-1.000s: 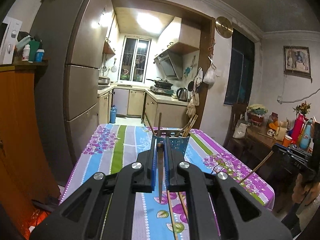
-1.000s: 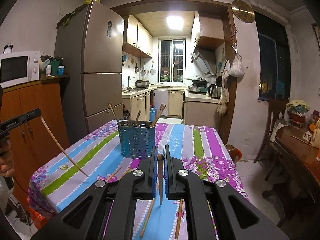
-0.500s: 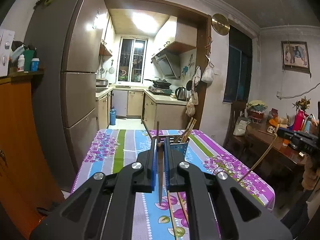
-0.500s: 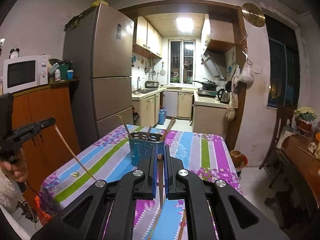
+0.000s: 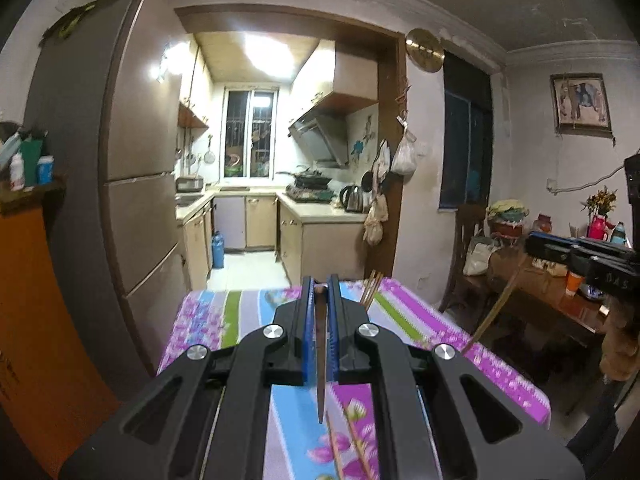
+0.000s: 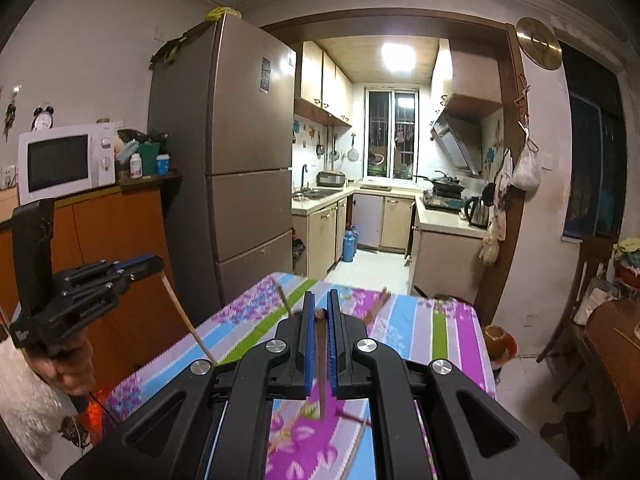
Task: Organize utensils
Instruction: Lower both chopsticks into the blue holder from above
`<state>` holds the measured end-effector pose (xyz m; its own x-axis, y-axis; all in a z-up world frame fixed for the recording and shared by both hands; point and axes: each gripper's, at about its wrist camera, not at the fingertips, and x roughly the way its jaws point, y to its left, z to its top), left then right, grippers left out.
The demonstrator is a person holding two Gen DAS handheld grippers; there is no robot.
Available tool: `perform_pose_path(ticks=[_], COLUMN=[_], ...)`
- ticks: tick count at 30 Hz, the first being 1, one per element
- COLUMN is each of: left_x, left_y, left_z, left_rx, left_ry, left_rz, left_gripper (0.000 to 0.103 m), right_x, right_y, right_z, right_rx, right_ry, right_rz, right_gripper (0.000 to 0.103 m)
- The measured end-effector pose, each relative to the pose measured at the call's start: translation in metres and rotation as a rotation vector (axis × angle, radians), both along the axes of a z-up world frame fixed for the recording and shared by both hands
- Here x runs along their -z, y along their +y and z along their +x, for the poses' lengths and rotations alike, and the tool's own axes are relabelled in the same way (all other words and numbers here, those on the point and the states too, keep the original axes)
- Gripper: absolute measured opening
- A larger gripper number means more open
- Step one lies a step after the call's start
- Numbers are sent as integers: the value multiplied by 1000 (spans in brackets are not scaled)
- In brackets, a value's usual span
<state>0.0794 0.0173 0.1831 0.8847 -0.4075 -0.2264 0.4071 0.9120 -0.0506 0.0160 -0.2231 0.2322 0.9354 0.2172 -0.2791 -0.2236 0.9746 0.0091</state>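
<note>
Holding one chopstick each, both grippers hang above the worktop (image 5: 420, 328), which wears a striped, flowered cloth. The left gripper (image 5: 320, 292) has its jaws pressed together on a thin wooden chopstick (image 5: 320, 364) that points down between the blue pads; the right gripper (image 6: 320, 308) pinches another chopstick (image 6: 321, 364) in the same way, its carved end showing at the tips. More loose chopsticks (image 5: 352, 444) lie on the cloth below the left gripper. Behind the jaws only some stick ends (image 5: 371, 286) are seen; the holder itself is hidden. In the right wrist view a hand (image 6: 66, 364) grips the left tool.
</note>
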Motion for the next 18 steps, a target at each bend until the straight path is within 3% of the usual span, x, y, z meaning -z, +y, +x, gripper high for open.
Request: perform_pose_path(ticks=[9,18], left_x=[-32,-20], left_y=[-48,-68], left_z=[58,127], left_rx=[4,-24], left_ry=[-67,-40], left_rz=[4,-14], left_gripper=[5,5], right_x=[-37,-27], right_y=[-5,-17], right_z=[70,148], right_rx=[63,82], right_ry=[-67,-76], right_rz=[25,88], right_gripper=[7,7])
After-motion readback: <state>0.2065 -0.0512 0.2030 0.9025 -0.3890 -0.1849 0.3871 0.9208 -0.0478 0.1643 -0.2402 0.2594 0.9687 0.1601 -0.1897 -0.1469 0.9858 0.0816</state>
